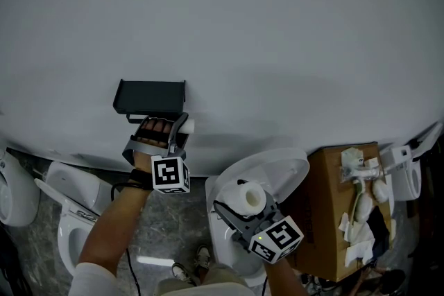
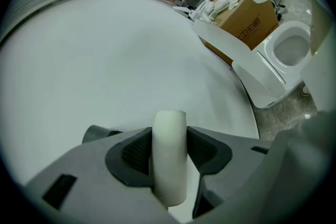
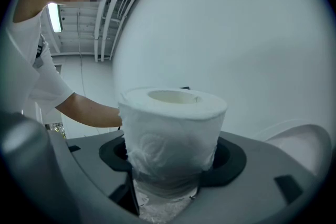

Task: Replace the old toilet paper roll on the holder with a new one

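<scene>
In the head view, your left gripper [image 1: 179,128] sits just below the holder [image 1: 150,98] on the wall [image 1: 291,24], with bare wall open to its right. Your right gripper [image 1: 244,211] hangs lower, over a toilet [image 1: 281,171] and well apart from the holder. It carries the roll [image 1: 251,196] with the hole facing up. At the right an open box [image 1: 325,232] stands just beside that toilet, with white scraps [image 1: 361,199] lying in it. In the left gripper view, your jaws are clamped on a pale, bare core [image 2: 169,160]. Its long axis runs upright in the frame and its top end stands proud of the pads. Plain wall fills the space ahead, and the toilet and box are off to the right. In the right gripper view, your jaws press into the sides of the full roll. It stands on end with its axis vertical, and its lower wraps are crumpled between the jaws. Your arm [image 3: 86,113] reaches across at the left, with open wall beyond.
</scene>
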A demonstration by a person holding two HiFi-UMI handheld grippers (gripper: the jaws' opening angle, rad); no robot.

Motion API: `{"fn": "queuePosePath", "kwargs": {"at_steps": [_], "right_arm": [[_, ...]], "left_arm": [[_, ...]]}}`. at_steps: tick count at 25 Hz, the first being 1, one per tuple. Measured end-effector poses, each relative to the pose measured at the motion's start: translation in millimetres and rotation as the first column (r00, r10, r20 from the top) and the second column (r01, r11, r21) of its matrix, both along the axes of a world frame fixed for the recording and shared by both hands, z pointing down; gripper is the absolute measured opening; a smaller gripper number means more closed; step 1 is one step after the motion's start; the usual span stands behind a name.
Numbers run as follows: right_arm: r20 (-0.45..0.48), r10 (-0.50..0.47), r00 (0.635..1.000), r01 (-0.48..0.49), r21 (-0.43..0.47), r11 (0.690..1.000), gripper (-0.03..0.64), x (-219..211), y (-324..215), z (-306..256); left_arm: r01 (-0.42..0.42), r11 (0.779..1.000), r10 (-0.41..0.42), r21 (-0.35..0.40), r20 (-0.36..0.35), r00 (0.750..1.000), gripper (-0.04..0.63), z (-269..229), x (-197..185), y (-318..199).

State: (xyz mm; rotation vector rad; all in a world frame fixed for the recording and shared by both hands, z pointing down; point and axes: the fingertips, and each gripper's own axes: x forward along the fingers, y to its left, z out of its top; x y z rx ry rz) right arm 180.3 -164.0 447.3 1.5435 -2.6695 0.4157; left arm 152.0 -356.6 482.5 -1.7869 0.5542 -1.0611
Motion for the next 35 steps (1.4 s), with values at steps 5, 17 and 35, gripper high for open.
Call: {"fn": "queuePosePath", "kwargs": {"at_steps": [5, 17, 35], "right_arm": [[0.001, 0.013, 1.000, -0.013, -0.003, 1.000, 0.305, 4, 0, 1], [-0.002, 0.046, 0.999, -0.046, -0.005, 0.999, 0.305, 14, 7, 1], [-0.017, 0.056, 0.998, -0.056, 0.010, 0.998, 0.305, 11, 22, -8]], "left_arm": [[-0.029, 1.000, 0.029, 0.007, -0.008, 1.000, 0.178, -3, 8, 6], [-0.106, 0.994, 0.106, 0.026, -0.015, 0.994, 0.178, -7, 30, 26], [-0.188, 0.982, 0.189, 0.021, -0.047, 0.981, 0.178, -16, 44, 65]]}}
